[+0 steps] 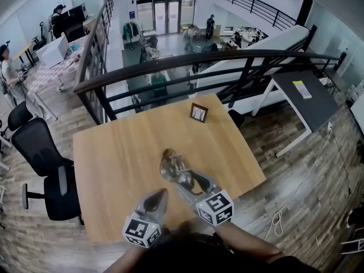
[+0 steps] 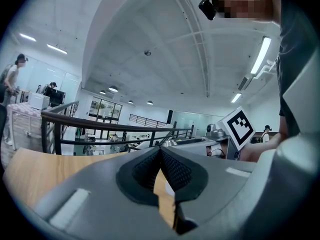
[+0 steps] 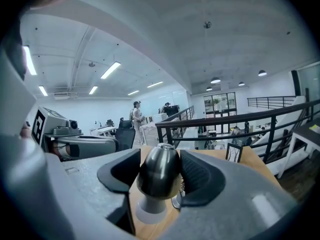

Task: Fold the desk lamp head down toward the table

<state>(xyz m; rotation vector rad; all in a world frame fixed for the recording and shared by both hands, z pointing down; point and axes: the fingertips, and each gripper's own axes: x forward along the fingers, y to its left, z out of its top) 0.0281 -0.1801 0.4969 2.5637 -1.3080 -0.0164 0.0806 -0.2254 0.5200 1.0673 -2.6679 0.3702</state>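
Left gripper (image 1: 161,193) is sitting clenched, empty, at 7 o'clock of the lamp head (image 3: 159,171). Right gripper (image 3: 159,160) is grasping the lamp head, pads pressing its 3 and 9 o'clock sides, near the table's (image 1: 114,152) 6 o'clock edge.

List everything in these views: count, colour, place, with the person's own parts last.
table: one, light wood, centre
desk lamp: one, dark metal head, table's near side
picture frame: one, dark, table's far edge
office chairs: at least two, black, left of table
railing: one, black, beyond table
desk: one, dark grey top, right, past railing
cable: one, white, floor at right
people: several, dark or pale clothes, background
left tongs: one, grey, shut and empty, near table edge
right tongs: one, grey, closed on desk lamp
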